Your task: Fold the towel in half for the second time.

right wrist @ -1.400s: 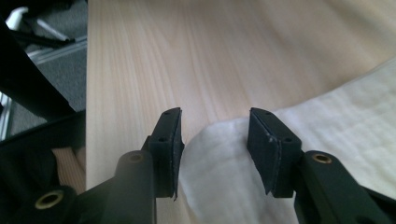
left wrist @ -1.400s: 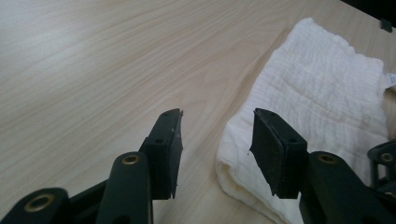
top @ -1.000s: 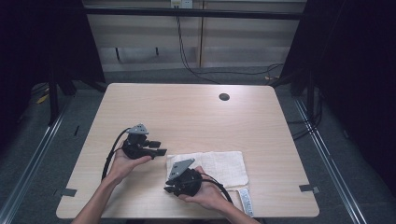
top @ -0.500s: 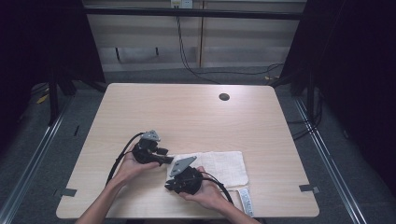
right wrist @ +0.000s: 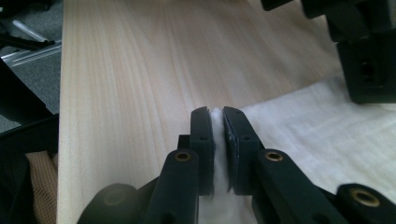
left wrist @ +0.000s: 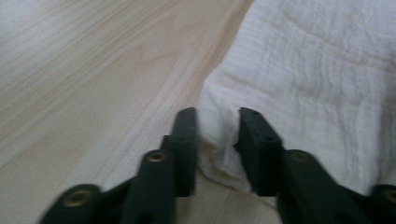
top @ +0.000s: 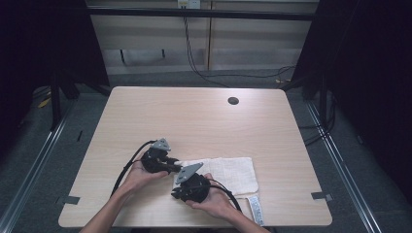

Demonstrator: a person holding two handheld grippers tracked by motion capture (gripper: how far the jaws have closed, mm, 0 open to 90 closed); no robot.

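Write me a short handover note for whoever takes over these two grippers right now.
Right gripper: shut on the near left corner of the white cloth.
Left gripper: jaws have just been closing around the cloth's far left edge; a gap remains on one side, so not yet a firm pinch.
Cloth lies flat on the table, near the front edge.
Done: one corner gripped.
Left: finish the left pinch, then probably lift or fold.

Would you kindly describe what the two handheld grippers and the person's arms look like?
Both the left gripper and the right gripper are black, each topped by a grey three-cornered plate and trailing a black cable. Up close, their jaws are flat black blocks on linkages with brass-coloured pivots. The forearms show no sleeves, and the hands no gloves.
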